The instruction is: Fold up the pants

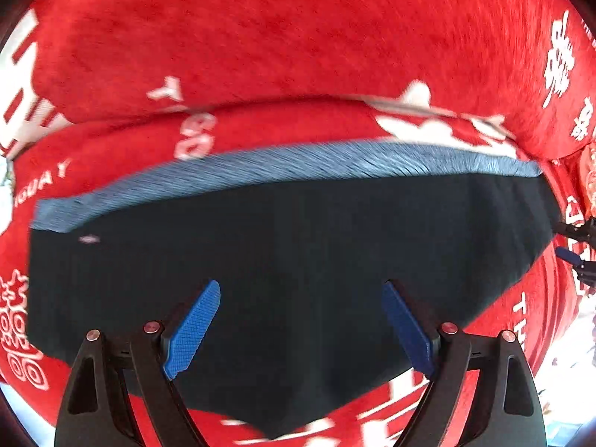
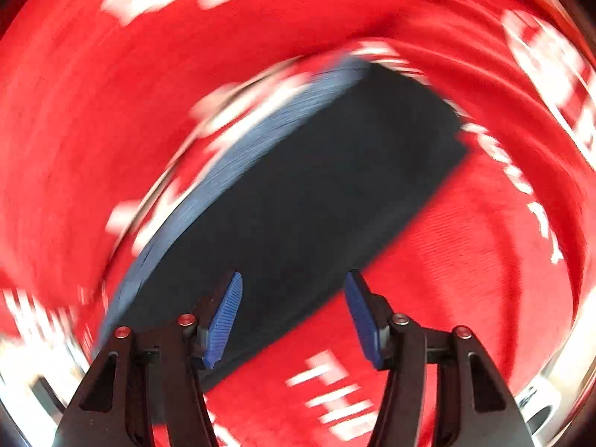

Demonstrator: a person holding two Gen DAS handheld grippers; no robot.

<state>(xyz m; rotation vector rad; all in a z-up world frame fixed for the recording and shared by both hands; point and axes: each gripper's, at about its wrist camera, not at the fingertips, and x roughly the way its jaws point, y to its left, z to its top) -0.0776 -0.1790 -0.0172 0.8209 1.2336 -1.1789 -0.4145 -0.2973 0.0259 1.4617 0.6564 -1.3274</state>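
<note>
Dark pants (image 1: 283, 279) with a blue-grey waistband (image 1: 290, 164), lying as a compact flat rectangle on a red cloth with white lettering (image 1: 298, 37). Left gripper (image 1: 301, 327) and right gripper (image 2: 294, 316) both spread wide above the fabric, holding nothing. Seemingly near finished, judging by the tidy shape; perhaps one last fold or smoothing left.

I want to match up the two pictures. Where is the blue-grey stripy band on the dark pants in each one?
Left wrist view: the waistband runs across the middle, along the far edge of the pants.
Right wrist view: it slants from lower left up to top centre, blurred, along the pants' left edge.
Shared landmark: the red cloth with white lettering under the pants.
</note>
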